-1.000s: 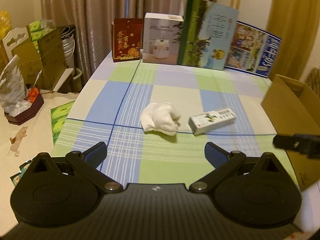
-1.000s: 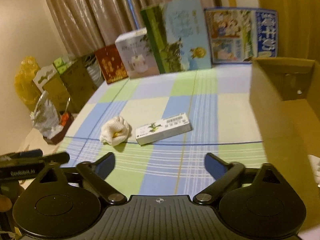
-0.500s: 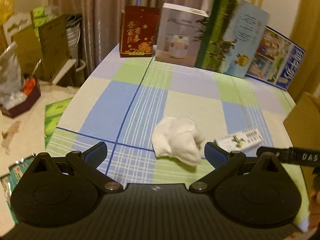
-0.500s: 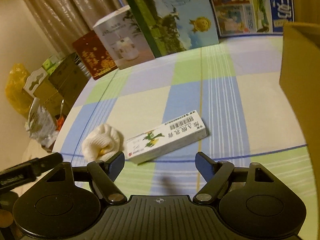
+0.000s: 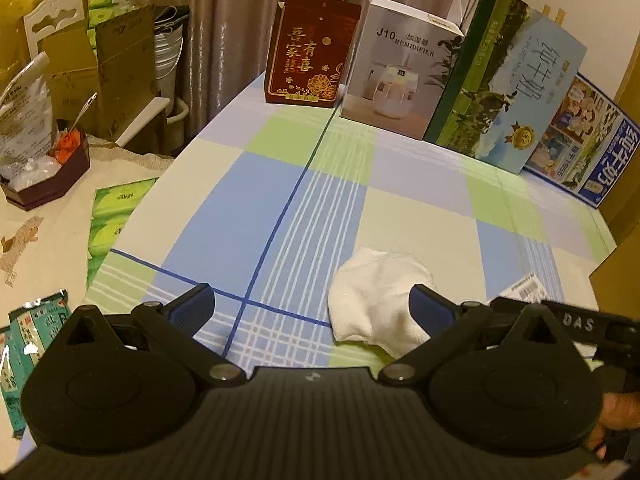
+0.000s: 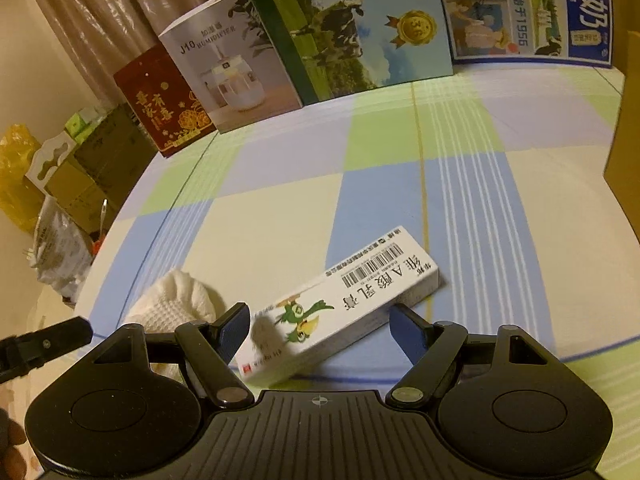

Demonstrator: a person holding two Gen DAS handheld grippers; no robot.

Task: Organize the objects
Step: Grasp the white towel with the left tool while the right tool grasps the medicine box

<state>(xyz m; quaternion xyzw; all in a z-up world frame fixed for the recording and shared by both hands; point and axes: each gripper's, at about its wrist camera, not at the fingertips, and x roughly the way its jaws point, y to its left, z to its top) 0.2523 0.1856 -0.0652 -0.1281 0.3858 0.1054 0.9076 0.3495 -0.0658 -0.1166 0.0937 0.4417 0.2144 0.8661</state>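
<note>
The left gripper (image 5: 311, 307) hangs low over the near edge of the worktop (image 5: 416, 216), its fingers (image 5: 192, 307) spread wide and holding nothing. The crumpled white cloth (image 5: 376, 300) lies on the checked cover just ahead, with the right-hand finger in front of its near side (whether it touches the cloth cannot be told). The right gripper (image 6: 318, 330) is also spread wide, its fingers (image 6: 404, 330) set either side of the near end of the white ointment box (image 6: 340, 308), which lies flat and aslant on the worktop, not yet clamped. The cloth sits just beside the box. Four cartons (image 6: 360, 28) stand upright along the far edge, and a brown cardboard box (image 6: 624, 140) rises at the right edge.
</note>
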